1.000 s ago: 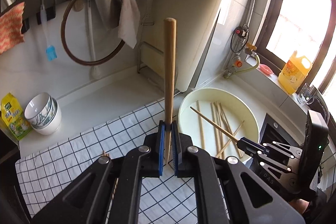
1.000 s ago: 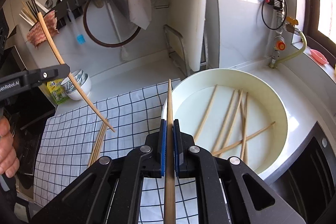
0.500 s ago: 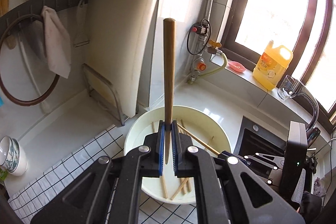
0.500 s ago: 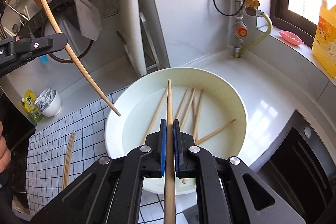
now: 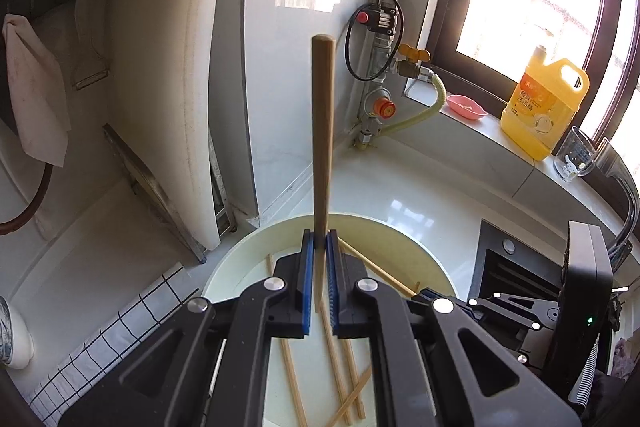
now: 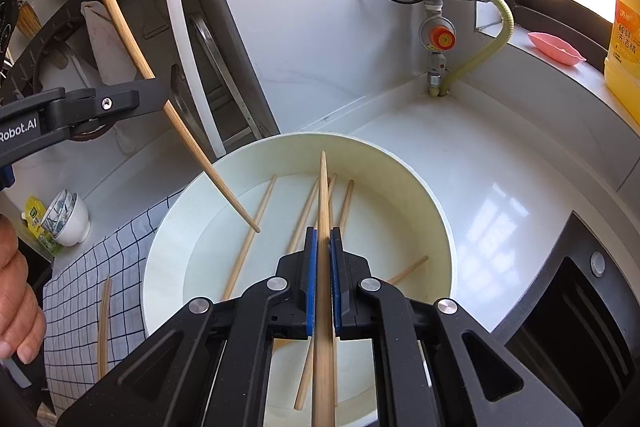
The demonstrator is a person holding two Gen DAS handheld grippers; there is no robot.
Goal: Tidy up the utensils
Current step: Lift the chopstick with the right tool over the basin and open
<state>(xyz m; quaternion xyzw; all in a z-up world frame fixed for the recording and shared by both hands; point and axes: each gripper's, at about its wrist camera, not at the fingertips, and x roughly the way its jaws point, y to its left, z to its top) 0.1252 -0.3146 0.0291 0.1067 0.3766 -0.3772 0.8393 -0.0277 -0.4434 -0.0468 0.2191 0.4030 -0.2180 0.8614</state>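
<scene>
My left gripper (image 5: 320, 239) is shut on a wooden chopstick (image 5: 322, 131) that stands nearly upright, thick end up. It hangs over the cream round basin (image 5: 416, 251). In the right wrist view this left gripper (image 6: 154, 95) comes in from the left, and the thin tip of its chopstick (image 6: 188, 143) hovers just inside the basin (image 6: 440, 211). My right gripper (image 6: 323, 235) is shut on a second chopstick (image 6: 322, 195), pointing forward over the basin's middle. Several loose chopsticks (image 6: 248, 251) lie on the basin floor. Two more chopsticks (image 6: 104, 323) rest on the checked cloth (image 6: 76, 299).
A white cutting board (image 6: 188, 27) leans on the wall behind the basin. Stacked small bowls (image 6: 68, 219) sit at the far left. A gas valve and hose (image 6: 438, 35), a pink dish (image 6: 556, 47) and a yellow bottle (image 5: 544, 107) line the windowsill. The black stove (image 6: 580, 307) borders the right.
Both grippers have swung right and lower, from over the checked cloth to over the basin. Each still holds its chopstick.
</scene>
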